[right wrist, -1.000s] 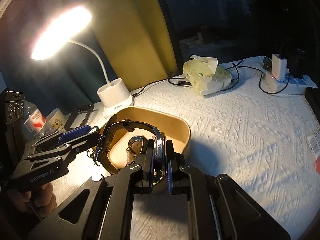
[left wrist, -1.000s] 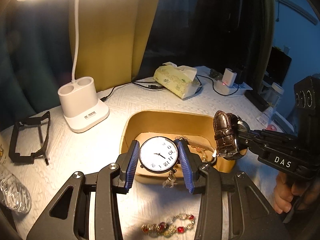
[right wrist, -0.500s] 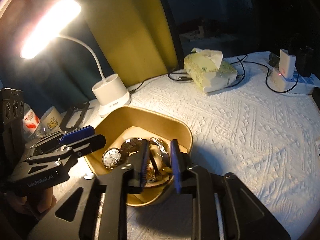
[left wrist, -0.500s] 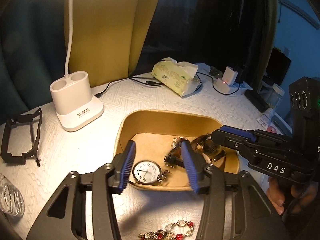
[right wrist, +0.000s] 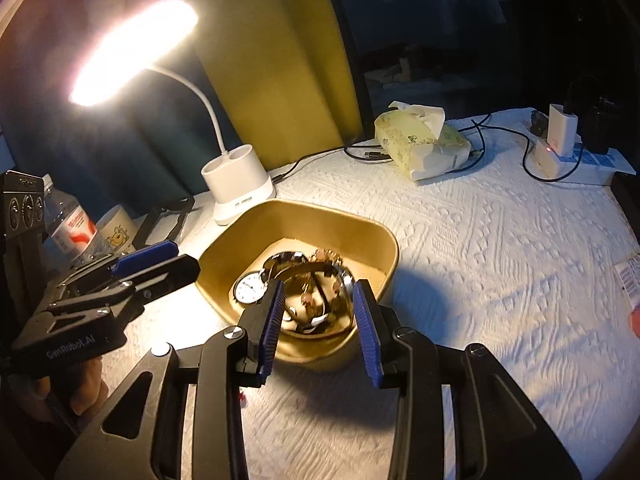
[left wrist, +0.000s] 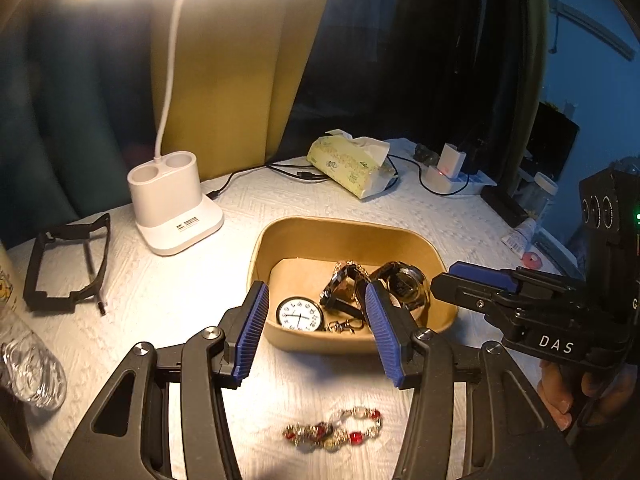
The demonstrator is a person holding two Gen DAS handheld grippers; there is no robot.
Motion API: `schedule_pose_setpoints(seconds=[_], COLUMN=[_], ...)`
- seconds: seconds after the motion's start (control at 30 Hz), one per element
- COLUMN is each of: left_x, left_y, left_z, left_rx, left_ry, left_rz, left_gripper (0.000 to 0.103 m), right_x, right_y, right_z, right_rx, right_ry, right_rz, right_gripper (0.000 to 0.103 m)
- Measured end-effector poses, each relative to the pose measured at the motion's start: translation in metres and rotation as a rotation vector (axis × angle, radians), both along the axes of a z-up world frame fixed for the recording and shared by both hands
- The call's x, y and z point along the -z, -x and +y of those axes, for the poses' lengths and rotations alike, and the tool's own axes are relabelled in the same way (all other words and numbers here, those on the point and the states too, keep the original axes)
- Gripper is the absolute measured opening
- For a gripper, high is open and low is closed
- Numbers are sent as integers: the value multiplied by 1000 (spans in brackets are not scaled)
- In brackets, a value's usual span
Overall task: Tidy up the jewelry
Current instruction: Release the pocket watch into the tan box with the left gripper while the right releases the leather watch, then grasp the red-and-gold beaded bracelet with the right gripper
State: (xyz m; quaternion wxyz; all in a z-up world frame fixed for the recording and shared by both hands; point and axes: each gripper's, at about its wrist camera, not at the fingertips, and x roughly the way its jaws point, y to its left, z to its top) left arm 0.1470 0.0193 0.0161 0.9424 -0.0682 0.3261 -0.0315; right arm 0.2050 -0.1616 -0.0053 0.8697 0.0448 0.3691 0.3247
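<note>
A tan tray (left wrist: 344, 226) (right wrist: 372, 236) sits mid-table. Inside it lie a white-faced pocket watch (left wrist: 300, 315) (right wrist: 250, 289), a dark wristwatch (left wrist: 406, 285) and a gold chain piece (left wrist: 348, 268). A red-and-gold bracelet (left wrist: 334, 432) lies on the white cloth in front of the tray. My left gripper (left wrist: 314, 334) is open and empty, above the tray's near rim. My right gripper (right wrist: 316, 326) is open and empty, over the tray's near side; it also shows in the left wrist view (left wrist: 472, 284).
A white desk lamp base (left wrist: 172, 204) stands left of the tray. A tissue pack (left wrist: 352, 164), cables and chargers (left wrist: 448, 164) lie behind. A black frame (left wrist: 66, 264) and a plastic bottle (left wrist: 28, 364) sit far left, a mug (right wrist: 116, 232) beside them.
Both grippers opened. The pocket watch and the brown-strap wristwatch dropped from them into the tray. Both grippers then drew back and up from the tray.
</note>
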Motion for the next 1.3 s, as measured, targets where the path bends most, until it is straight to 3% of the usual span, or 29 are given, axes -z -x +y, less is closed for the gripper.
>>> schedule_pose_setpoints(seconds=[0.6, 1.3], left_x=[-3, 27], left_y=[55, 92], left_z=[6, 34], left_rx=[-9, -57], left_ry=[6, 9], left_rz=[-30, -11], left_gripper=[53, 53], right_x=[0, 40], right_y=[45, 70], right_z=[3, 29], right_rx=[-3, -21], right_ry=[41, 136], right_rz=[-7, 81], right_gripper=[36, 36])
